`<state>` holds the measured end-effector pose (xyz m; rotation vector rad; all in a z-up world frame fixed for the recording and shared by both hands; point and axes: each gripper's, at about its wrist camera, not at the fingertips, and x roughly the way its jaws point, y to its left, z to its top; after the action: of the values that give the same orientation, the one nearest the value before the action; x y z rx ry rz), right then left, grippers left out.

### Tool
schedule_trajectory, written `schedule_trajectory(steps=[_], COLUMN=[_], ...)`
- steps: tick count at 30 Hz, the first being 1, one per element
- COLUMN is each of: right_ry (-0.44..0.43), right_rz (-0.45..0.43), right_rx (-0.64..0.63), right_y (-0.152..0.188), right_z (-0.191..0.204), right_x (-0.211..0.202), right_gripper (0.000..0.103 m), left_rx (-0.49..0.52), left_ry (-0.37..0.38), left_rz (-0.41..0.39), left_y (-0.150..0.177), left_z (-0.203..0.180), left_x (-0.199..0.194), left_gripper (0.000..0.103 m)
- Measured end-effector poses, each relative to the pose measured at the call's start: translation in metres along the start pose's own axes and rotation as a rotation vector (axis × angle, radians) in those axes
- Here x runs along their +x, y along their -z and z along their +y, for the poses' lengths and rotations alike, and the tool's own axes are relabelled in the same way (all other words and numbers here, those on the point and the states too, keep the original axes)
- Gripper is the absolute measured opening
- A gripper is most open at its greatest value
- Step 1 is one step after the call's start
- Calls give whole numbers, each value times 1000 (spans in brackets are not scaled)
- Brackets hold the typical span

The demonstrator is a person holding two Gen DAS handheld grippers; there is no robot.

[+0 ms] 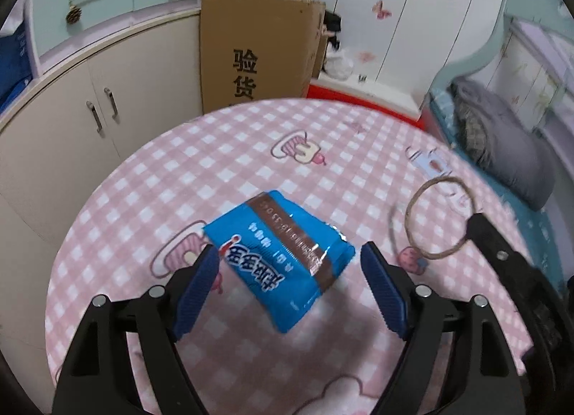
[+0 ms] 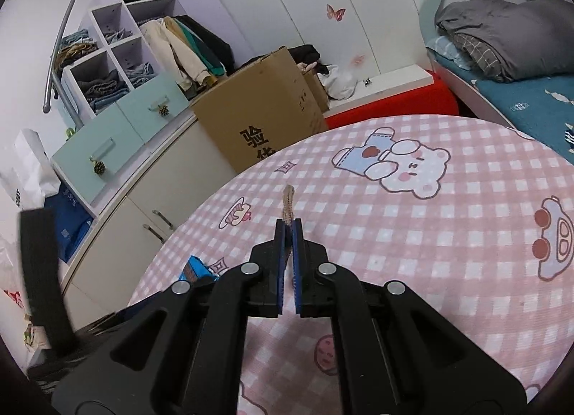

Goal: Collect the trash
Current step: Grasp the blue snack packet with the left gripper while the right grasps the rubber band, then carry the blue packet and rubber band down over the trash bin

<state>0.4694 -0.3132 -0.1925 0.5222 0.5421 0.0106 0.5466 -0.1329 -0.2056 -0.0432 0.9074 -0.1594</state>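
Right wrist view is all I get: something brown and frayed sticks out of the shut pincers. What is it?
Observer: A loop of twine; the right gripper pinches its rim.
Operator: And that blue scrap at the left?
Observer: A whole blue snack wrapper, lying on the checked tablecloth.
Operator: Is the other pincer anywhere near it?
Observer: Yes, the left gripper is open with a finger on each side of it, not squeezing.

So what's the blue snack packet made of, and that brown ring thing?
The blue snack packet looks like thin plastic film, glossy: it shows bright glints and crinkles along its brown strip. The brown ring looks like twisted twine or jute, matte and fuzzy; the right hand-held gripper is shut on it. Both are guesses from looks alone.
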Motion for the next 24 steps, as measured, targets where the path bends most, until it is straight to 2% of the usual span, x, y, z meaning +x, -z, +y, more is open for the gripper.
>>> schedule_trajectory(steps=[3,4,5,6,8,11,13,19,24], right_ry=[1,-3,-9,-13,-29,-51,-67,-173,-253], right_rz=[10,13,19,24,35,51,59,74,90], right_rx=[-10,-10,-14,-19,-32,-53,-70,-165,-242], right_y=[1,1,2,3,4,6,8,16,26], right_z=[2,2,4,5,9,16,21,52,97], right_x=[3,3,4,5,7,10,10,5,-9], right_gripper=[4,4,4,4,4,4,4,4,4], left_rx=[26,18,-1,-7,-2,-30,-47,-128,-168], left_ry=[-44,-35,0,16,22,59,72,90,31], left_rz=[11,16,24,36,39,39,33,-5,-73], left_y=[1,1,2,3,4,7,9,17,33], left_z=[-4,-3,0,1,4,13,22,67,118], left_x=[7,7,8,9,7,3,-4,-44,-96], left_gripper=[79,74,69,57,46,19,10,7,7])
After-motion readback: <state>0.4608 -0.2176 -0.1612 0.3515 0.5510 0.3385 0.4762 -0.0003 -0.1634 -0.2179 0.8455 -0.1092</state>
